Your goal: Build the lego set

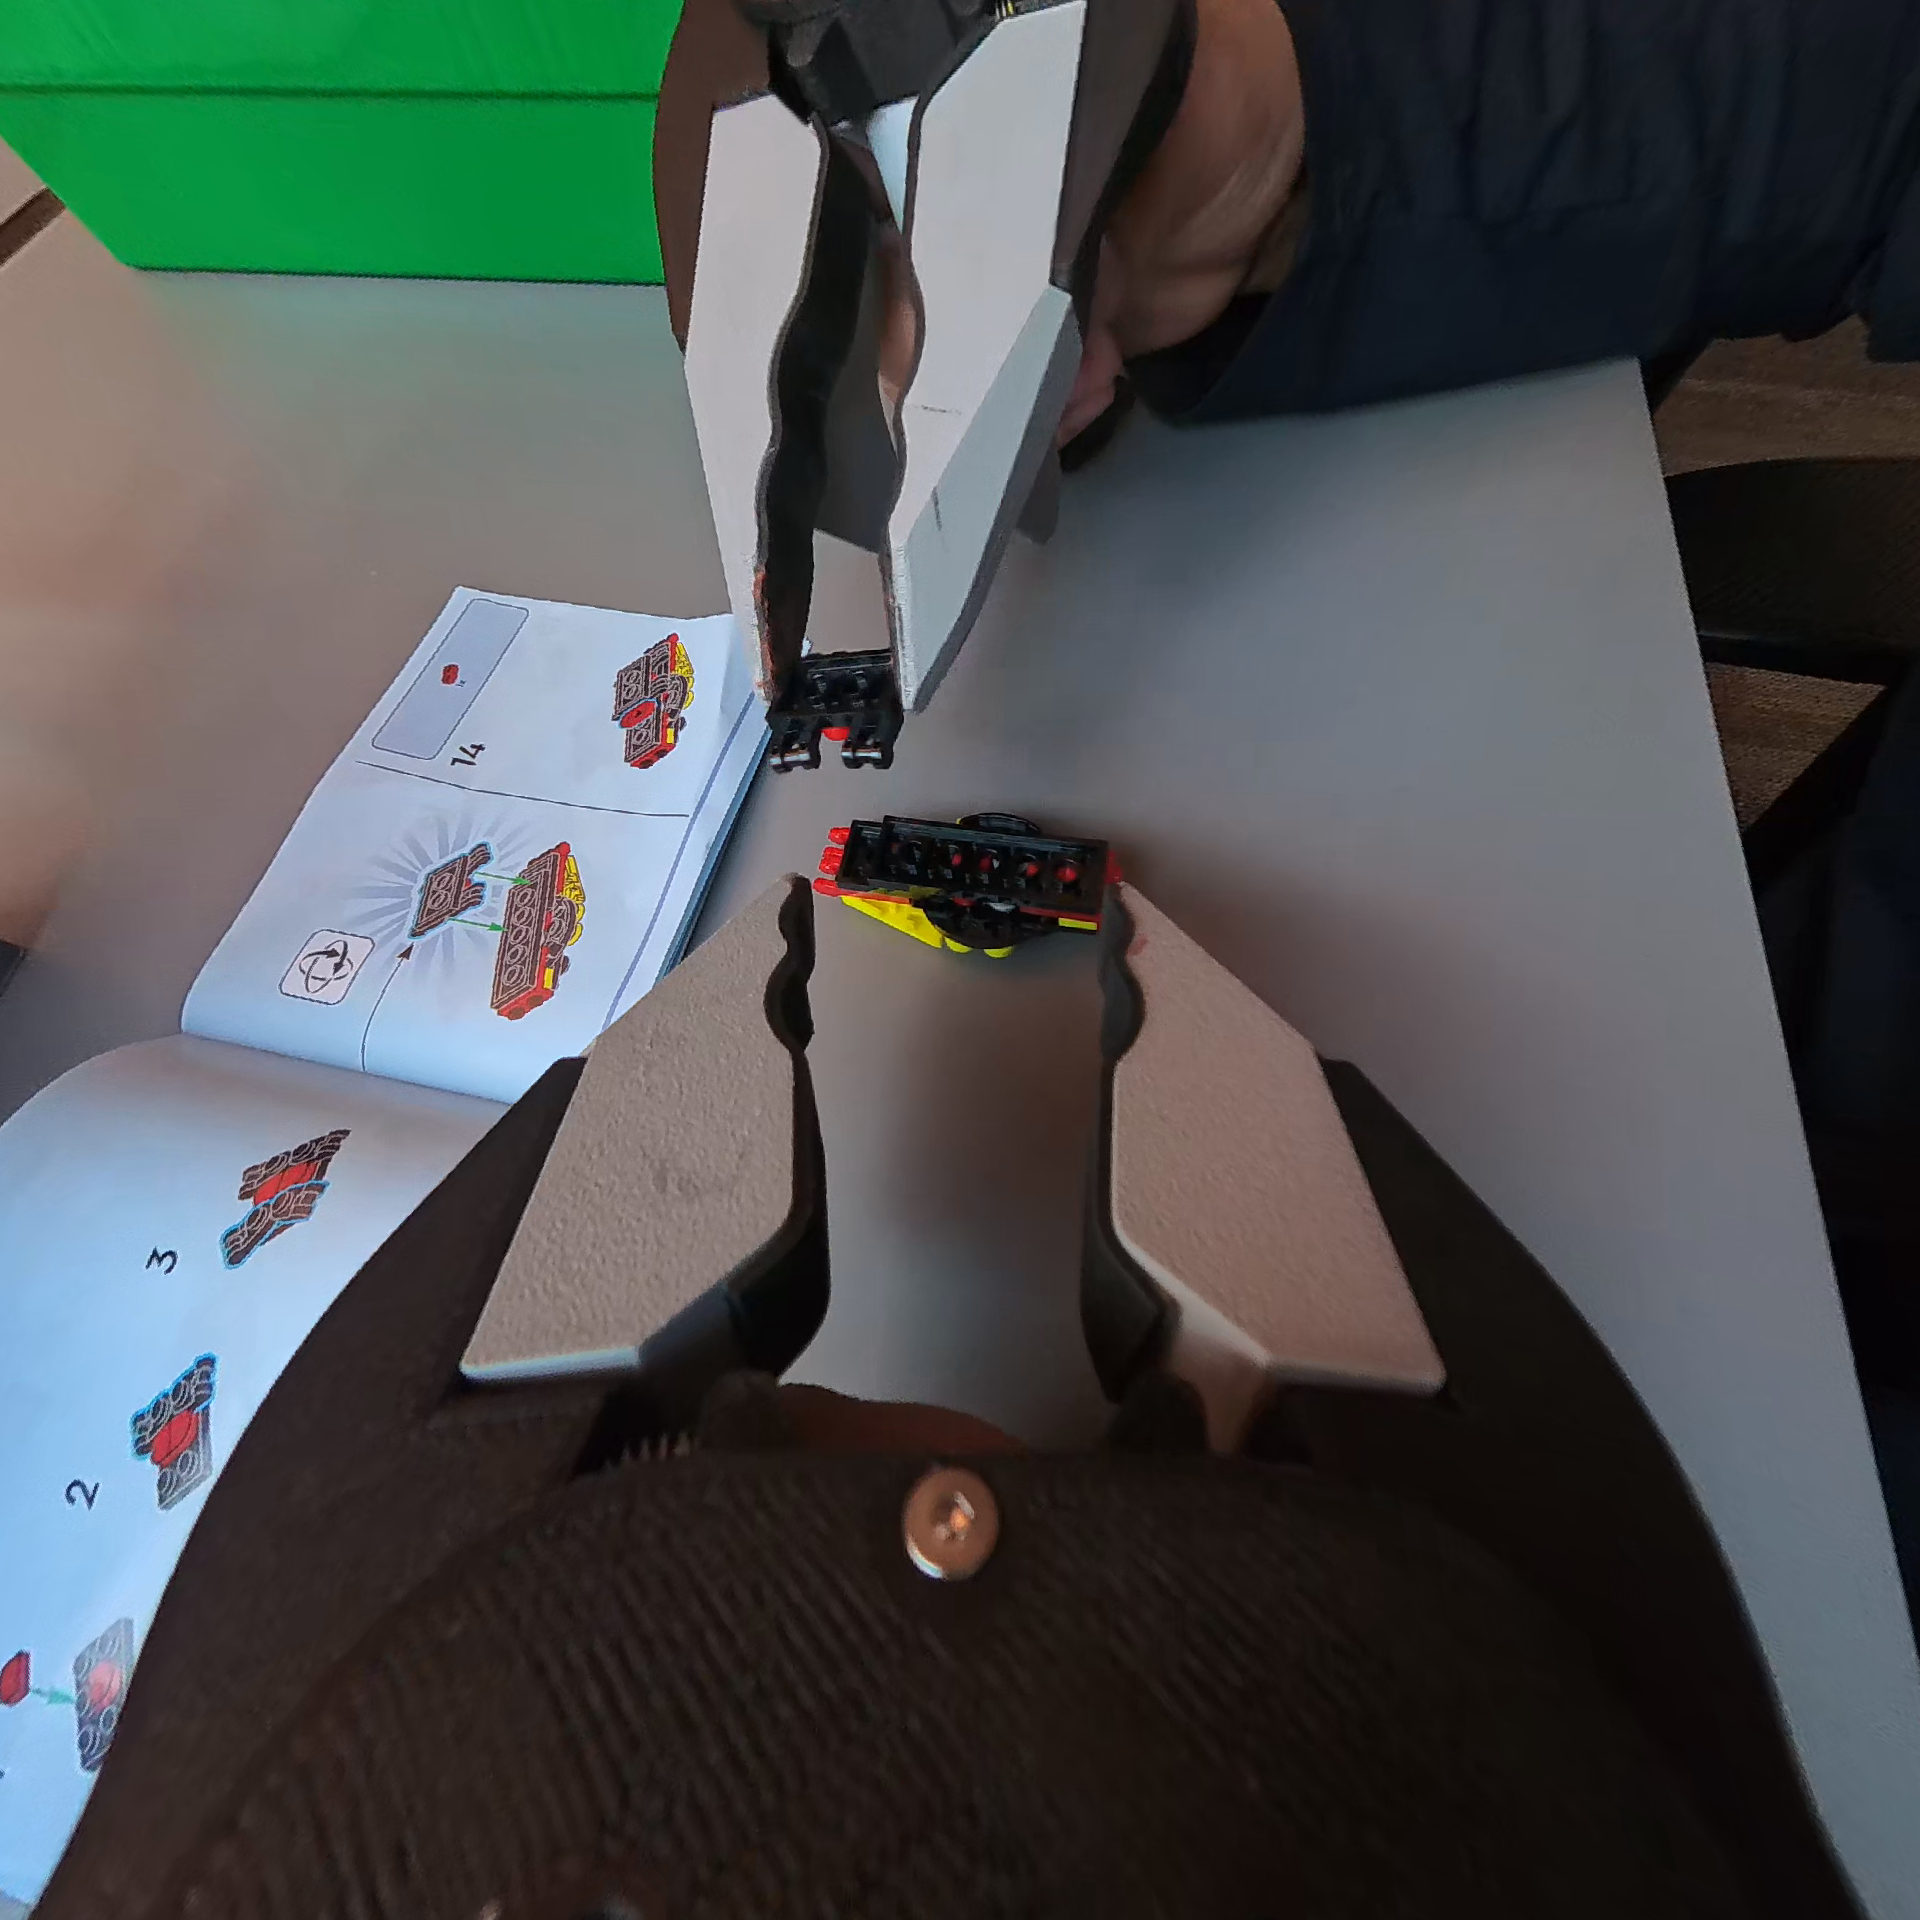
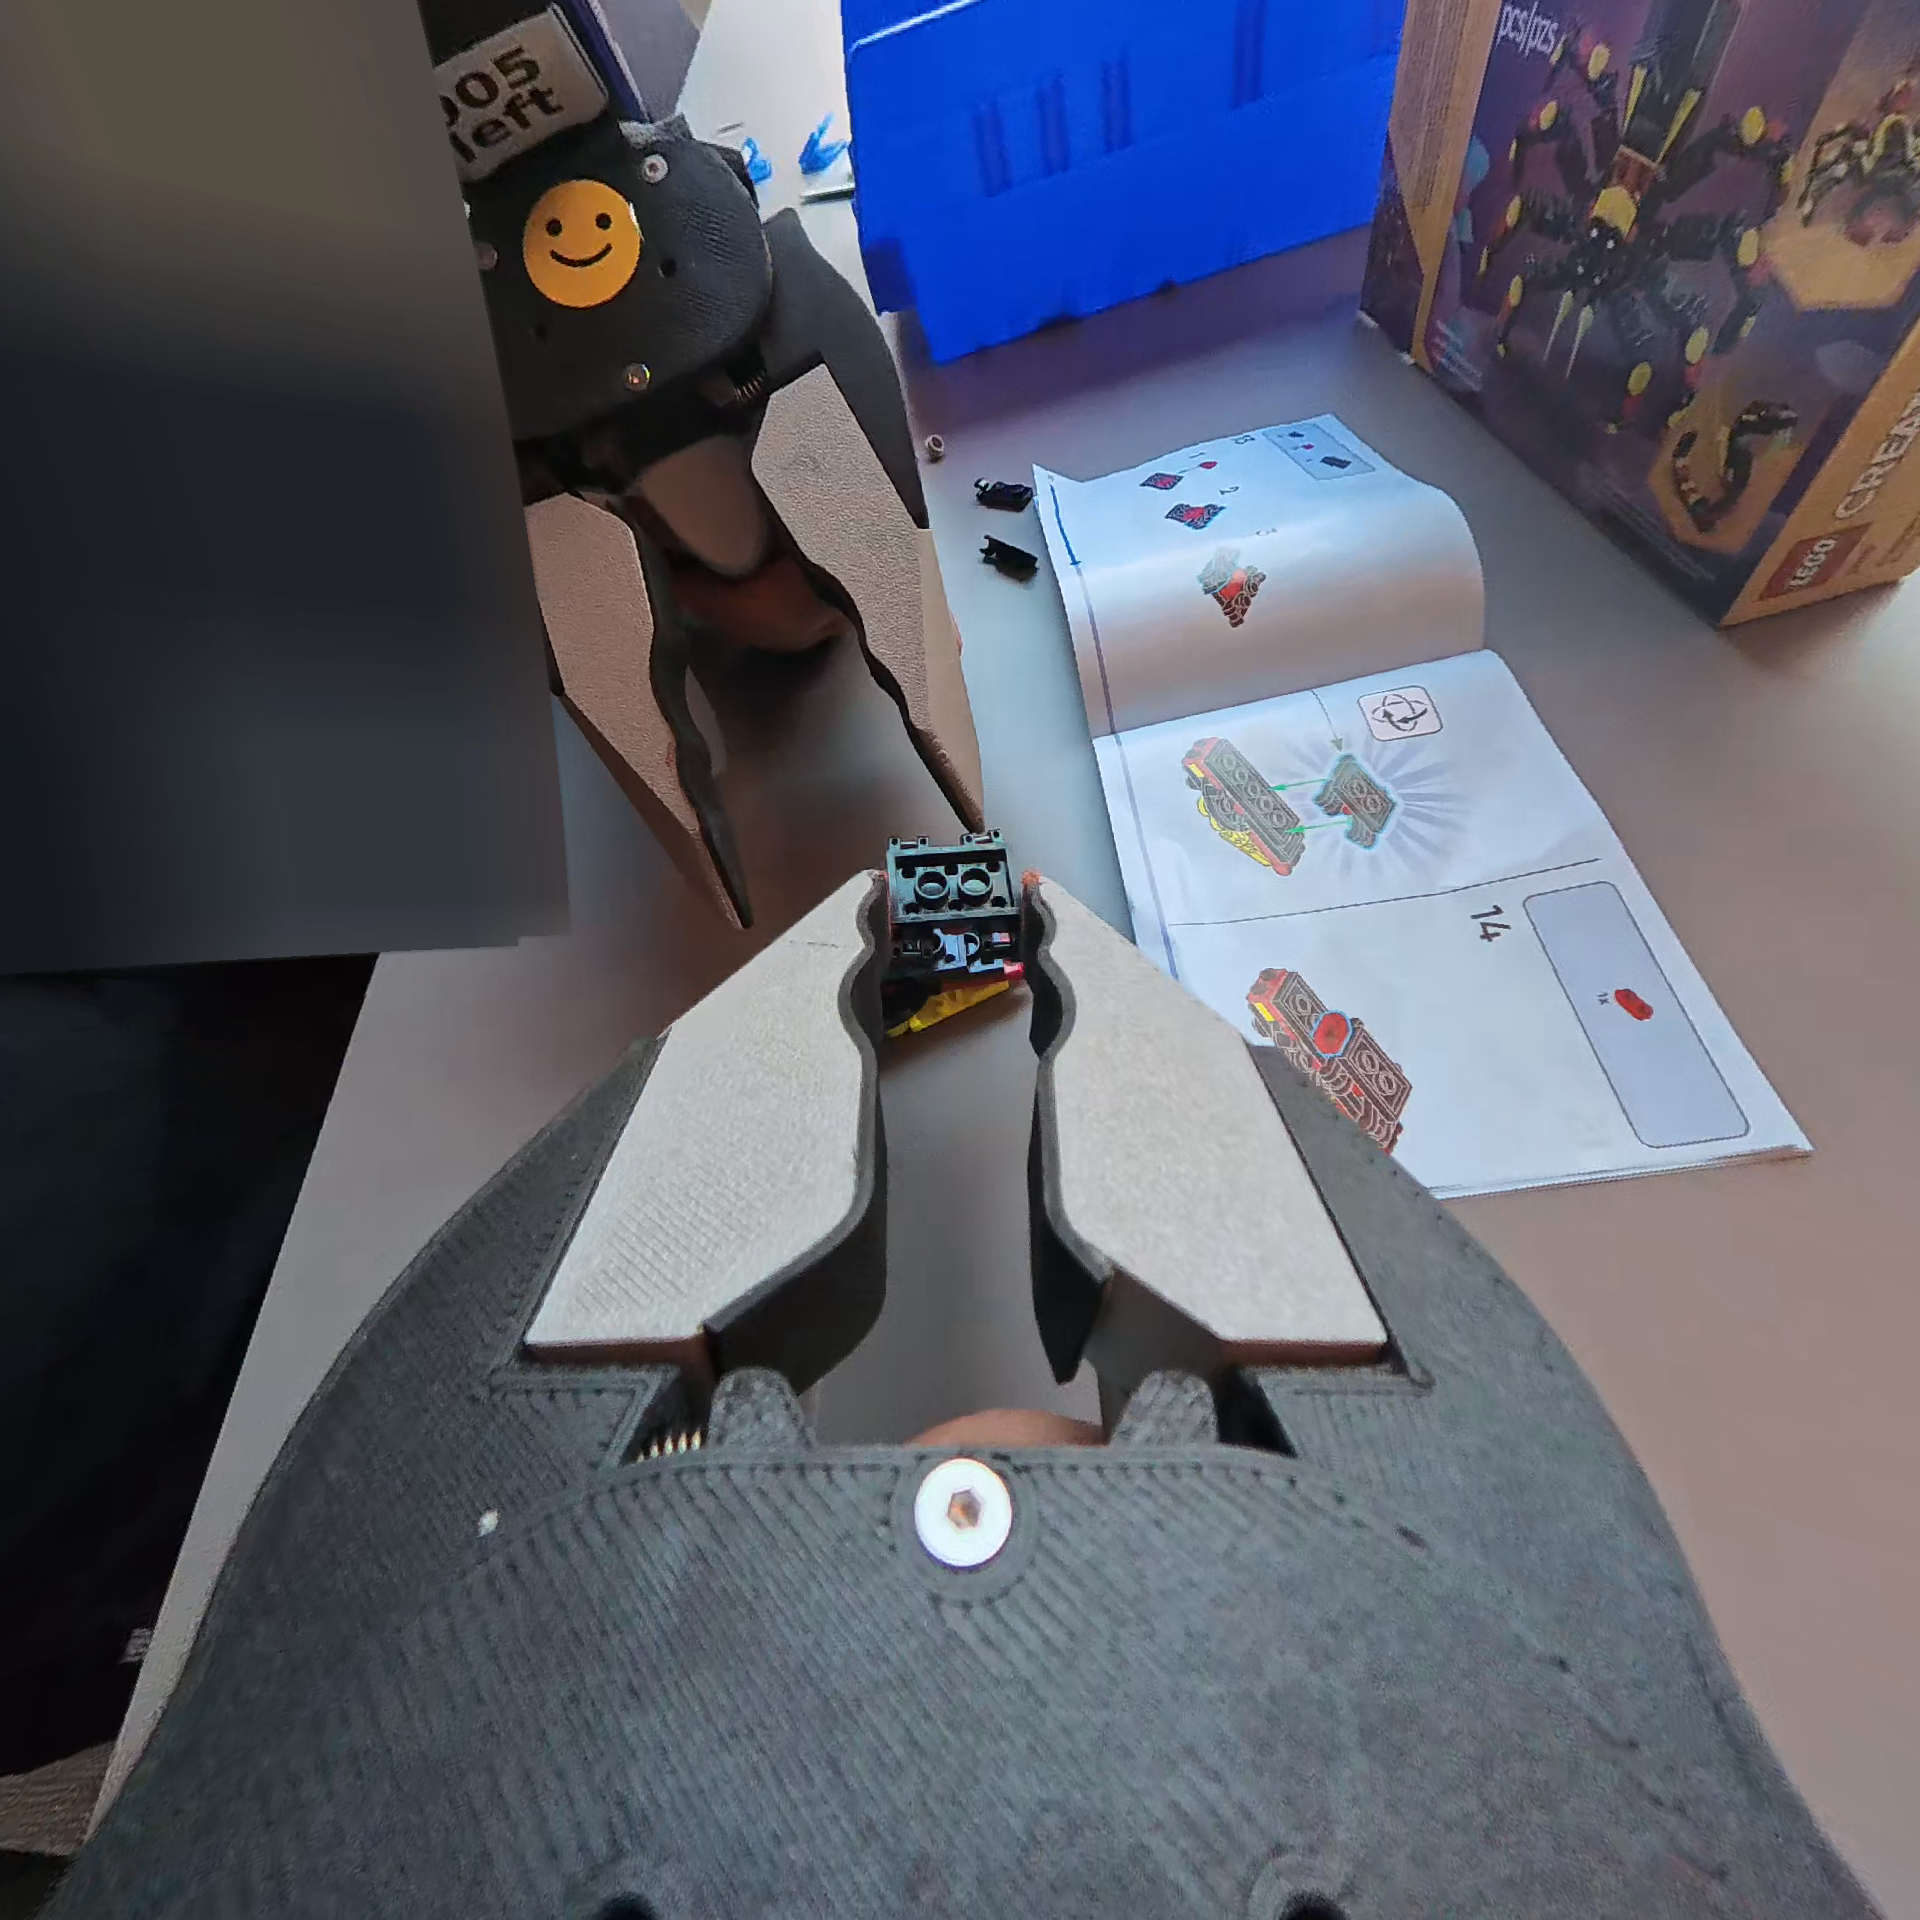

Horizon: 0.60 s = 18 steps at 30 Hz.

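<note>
Jaws of the right gripper [image 2: 954,902] pinch a small black sub-assembly [image 2: 951,896] just above the desk [image 1: 1351,727], at the centre of the right wrist view. Below it lies the longer black, red and yellow lego build [image 1: 971,883], resting on the desk at the middle of the left wrist view. The left gripper [image 1: 958,902] hovers with jaws spread, just short of that build. An open instruction booklet [image 2: 1382,831] lies beside it, at frame right.
</note>
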Available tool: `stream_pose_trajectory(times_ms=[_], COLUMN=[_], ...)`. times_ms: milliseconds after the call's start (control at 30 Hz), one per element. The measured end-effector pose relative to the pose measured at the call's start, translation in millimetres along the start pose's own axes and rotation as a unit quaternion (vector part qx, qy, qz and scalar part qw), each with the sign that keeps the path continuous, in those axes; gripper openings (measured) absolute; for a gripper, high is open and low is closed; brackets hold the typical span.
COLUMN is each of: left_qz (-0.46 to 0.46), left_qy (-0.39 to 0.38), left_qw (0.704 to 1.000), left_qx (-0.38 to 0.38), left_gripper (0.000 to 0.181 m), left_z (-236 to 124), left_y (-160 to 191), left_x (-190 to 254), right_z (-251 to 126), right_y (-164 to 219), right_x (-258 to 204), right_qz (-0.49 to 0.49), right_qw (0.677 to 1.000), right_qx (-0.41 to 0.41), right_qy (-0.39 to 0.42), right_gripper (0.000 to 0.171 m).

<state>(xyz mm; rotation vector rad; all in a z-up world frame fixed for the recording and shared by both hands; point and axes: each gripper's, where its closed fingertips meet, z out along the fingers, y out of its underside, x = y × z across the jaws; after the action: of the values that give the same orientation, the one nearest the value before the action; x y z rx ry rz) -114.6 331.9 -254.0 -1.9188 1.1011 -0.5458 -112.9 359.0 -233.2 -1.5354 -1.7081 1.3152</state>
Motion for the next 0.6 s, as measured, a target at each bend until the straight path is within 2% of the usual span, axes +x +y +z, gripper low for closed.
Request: stream_pose_trajectory(times_ms=[400,500,600], left_qz=[-0.001,-0.001,-0.001], left_qy=[0.000,0.001,0.001], left_qw=[1.000,1.000,1.000], left_qx=[-0.001,-0.002,-0.003], left_gripper=[0.054,0.054,0.054], left_z=[0.2,0.4,0.5], left_y=[0.3,0.5,0.7], left_x=[0.0,0.1,0.1], right_z=[4.6,4.3,-2.2], right_y=[6.9,7.2,-5.9], right_x=[2.5,3.3,-1.1], right_qz=[-0.017,0.005,0.064], right_qw=[0.999,1.000,0.997], right_qx=[-0.022,-0.022,0.023], right_qy=[0.016,0.008,-0.037], right_gripper=[0.021,0.021,0.021])
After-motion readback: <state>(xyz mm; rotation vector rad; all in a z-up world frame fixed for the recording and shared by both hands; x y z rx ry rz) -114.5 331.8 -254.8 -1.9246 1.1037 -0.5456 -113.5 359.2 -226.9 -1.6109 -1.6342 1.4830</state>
